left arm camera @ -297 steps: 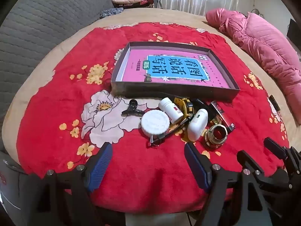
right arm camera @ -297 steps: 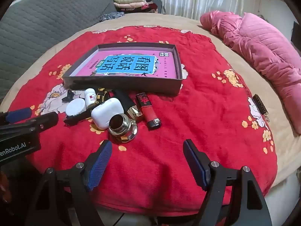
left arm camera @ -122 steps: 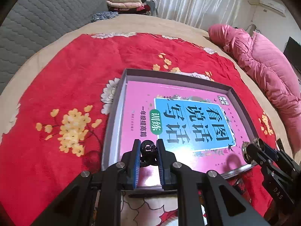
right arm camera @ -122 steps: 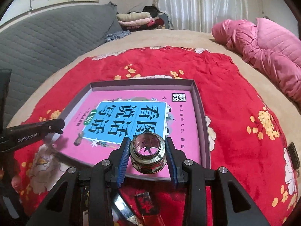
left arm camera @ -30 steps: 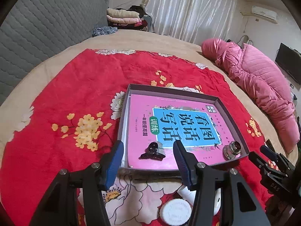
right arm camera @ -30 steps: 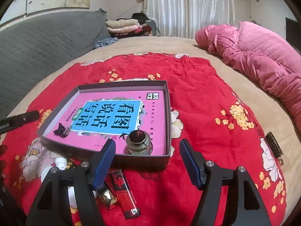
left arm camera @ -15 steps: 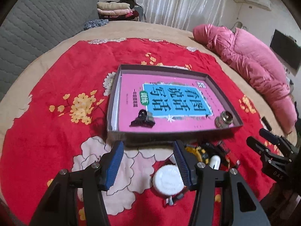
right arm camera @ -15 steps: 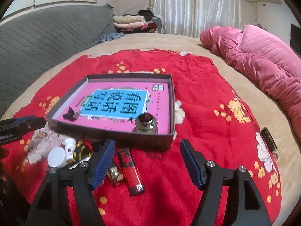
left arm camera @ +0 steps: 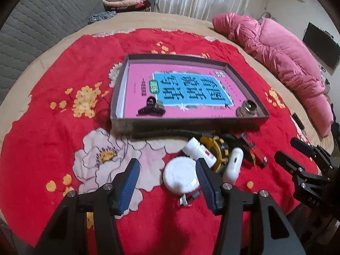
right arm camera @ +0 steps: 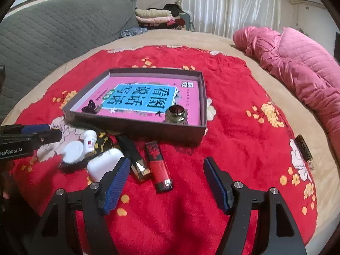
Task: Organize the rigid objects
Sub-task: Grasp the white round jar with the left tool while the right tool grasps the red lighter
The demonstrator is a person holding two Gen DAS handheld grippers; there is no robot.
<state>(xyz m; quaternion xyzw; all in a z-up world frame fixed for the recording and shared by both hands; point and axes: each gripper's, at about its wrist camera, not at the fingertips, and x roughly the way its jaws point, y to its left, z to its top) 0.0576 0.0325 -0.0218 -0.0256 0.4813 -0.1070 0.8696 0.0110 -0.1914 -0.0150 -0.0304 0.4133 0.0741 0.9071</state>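
Observation:
A shallow grey box [left arm camera: 191,120] [right arm camera: 136,125] with a pink book inside lies on the red flowered blanket. In it sit a black hair clip [left arm camera: 151,108] [right arm camera: 90,106] and a metal ring fitting [left arm camera: 247,108] [right arm camera: 176,114]. In front of the box lie a round white lid [left arm camera: 181,175], a white pill bottle [left arm camera: 198,149], a yellow-black watch [left arm camera: 216,148], a white earbud case [left arm camera: 232,165] [right arm camera: 104,163], a black-gold stick [right arm camera: 136,159] and a red lighter [right arm camera: 158,167]. My left gripper [left arm camera: 167,177] is open, its jaws empty, above the lid's left side. My right gripper [right arm camera: 166,180] is open over the lighter.
A pink quilted coat [right arm camera: 297,68] lies along the bed's right side. A grey padded headboard [right arm camera: 53,34] stands at the left, folded clothes [right arm camera: 155,16] at the back. A small dark rectangular thing [right arm camera: 303,148] rests near the blanket's right edge.
Both grippers have drawn back from the box toward the pile of small objects in front of it. The hair clip and ring fitting stay in the box.

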